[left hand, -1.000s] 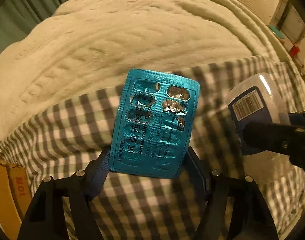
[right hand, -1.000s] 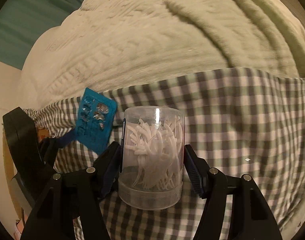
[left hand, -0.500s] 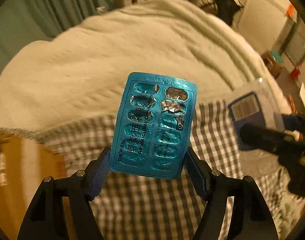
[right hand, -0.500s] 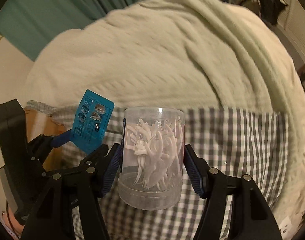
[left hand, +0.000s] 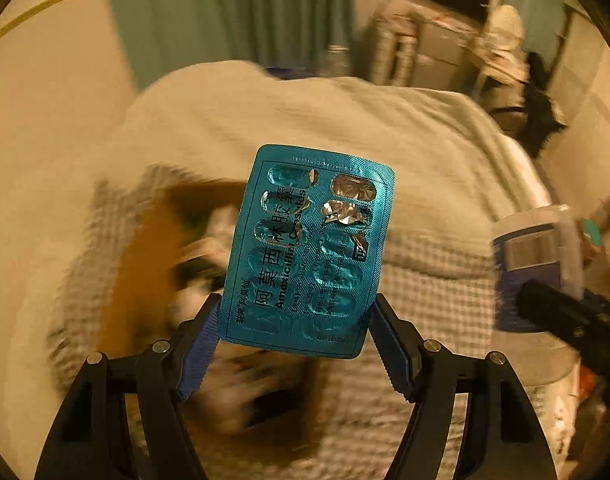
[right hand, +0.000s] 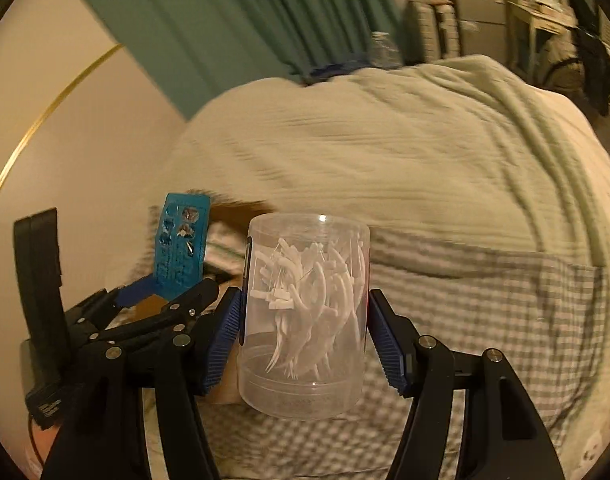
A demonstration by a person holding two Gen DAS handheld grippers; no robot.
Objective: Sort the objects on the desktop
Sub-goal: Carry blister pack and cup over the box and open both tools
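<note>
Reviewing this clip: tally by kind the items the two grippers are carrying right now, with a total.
Teal blister pack of capsules, in the left gripper: 1
Clear jar of floss picks, in the right gripper: 1
Total: 2

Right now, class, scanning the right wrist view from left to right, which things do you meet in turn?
Left gripper → blue blister pack shut in its jaws → clear jar of floss picks → checked cloth.
</note>
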